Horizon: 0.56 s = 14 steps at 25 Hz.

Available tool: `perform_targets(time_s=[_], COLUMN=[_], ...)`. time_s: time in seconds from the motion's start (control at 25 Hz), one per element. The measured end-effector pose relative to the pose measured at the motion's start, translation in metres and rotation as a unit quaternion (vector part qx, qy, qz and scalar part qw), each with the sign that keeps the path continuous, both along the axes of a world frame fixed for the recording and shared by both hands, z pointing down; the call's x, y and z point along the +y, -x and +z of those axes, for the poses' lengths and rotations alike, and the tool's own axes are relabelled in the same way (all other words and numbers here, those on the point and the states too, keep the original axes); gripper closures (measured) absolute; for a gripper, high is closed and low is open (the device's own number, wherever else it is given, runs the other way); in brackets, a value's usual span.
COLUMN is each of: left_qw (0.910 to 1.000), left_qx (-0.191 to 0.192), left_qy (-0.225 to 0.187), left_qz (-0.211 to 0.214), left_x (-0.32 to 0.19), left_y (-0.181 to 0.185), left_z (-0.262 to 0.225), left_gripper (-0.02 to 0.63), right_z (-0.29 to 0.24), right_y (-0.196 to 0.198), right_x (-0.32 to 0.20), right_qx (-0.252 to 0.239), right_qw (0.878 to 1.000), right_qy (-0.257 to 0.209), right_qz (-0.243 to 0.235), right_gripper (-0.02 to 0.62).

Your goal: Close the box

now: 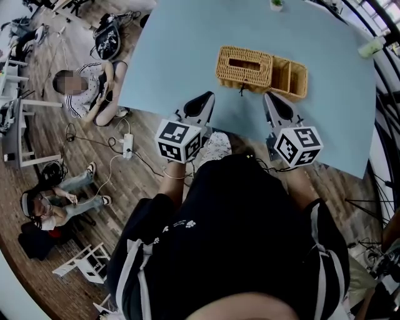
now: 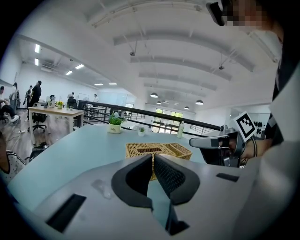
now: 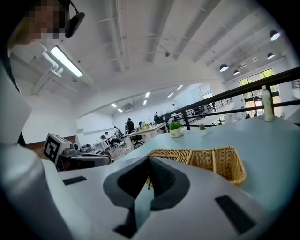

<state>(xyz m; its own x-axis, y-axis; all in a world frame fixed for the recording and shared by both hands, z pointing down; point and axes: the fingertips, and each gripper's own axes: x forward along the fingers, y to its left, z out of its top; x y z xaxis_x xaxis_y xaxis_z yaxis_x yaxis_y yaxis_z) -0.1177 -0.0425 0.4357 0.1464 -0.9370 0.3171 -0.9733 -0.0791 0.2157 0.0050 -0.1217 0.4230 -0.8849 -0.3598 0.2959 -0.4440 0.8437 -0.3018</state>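
Note:
A woven wicker box (image 1: 262,70) stands on the light blue table (image 1: 181,56), a little beyond both grippers. Its left part has a woven top with a rectangular slot (image 1: 245,64); its right part (image 1: 291,76) is open upward. My left gripper (image 1: 206,97) hovers near the table's near edge, left of the box, jaws shut on nothing (image 2: 153,155). My right gripper (image 1: 269,97) hovers just short of the box's open end, jaws also together and empty (image 3: 149,158). The box (image 2: 157,150) (image 3: 206,161) lies straight ahead in both gripper views.
A small potted plant (image 1: 275,4) and a pale bottle (image 1: 373,45) stand at the table's far side. Two people (image 1: 94,87) (image 1: 56,203) sit on the wooden floor to the left, near a power strip (image 1: 127,146). A dark railing (image 1: 382,94) runs along the right.

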Motion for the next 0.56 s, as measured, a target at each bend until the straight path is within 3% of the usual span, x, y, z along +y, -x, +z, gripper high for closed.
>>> perform_targets(time_s=[0.56], left_qw=[1.0000], left_qx=[0.003], left_qy=[0.001], left_qz=[-0.007], left_x=[0.0014], left_y=[0.0072], left_z=[0.0028], left_gripper=[0.584], right_z=[0.0011], right_y=[0.0083], right_x=[0.0013], right_qx=[0.006], right_qw=[1.000], right_qy=[-0.003], right_qz=[-0.008], right_gripper=[0.595])
